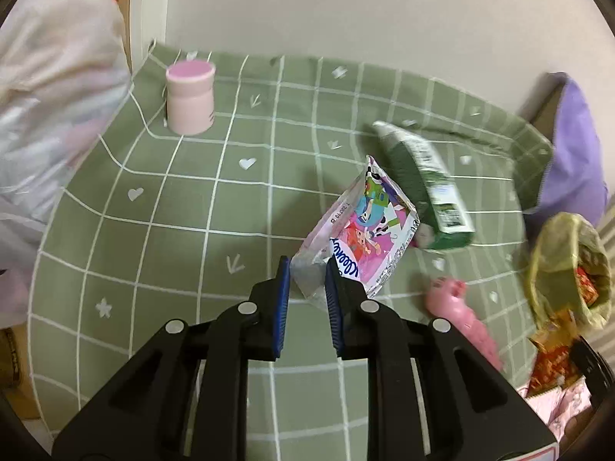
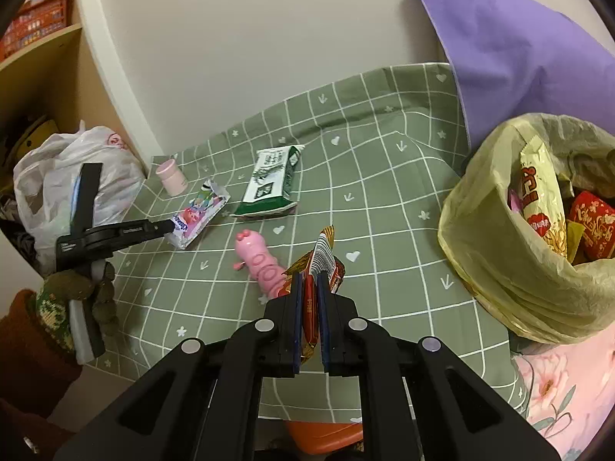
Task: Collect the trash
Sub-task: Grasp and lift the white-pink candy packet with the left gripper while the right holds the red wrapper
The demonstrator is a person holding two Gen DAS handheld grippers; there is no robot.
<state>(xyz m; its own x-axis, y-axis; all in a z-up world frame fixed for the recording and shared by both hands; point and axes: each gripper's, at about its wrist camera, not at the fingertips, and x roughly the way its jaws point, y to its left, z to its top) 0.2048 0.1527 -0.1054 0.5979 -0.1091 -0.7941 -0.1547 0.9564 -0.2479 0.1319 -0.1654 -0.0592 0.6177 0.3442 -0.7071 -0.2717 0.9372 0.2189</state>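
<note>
2 items were mid-pickup: left gripper was pinching the tissue pack on the cloth, right gripper clamped a red wrapper. Bin bag was part-filled; green packet remained.

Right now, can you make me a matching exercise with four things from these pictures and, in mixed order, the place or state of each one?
Things:
1. tissue pack
2. red snack wrapper
3. pink jar
4. green wipes pack

Places or states:
A. stands upright near the far corner of the green cloth
B. pinched upright in the right gripper
C. lies flat on the cloth, held by nothing
D. one end between the fingers of the left gripper

Pairs: 1-D, 2-B, 3-A, 4-C
</note>
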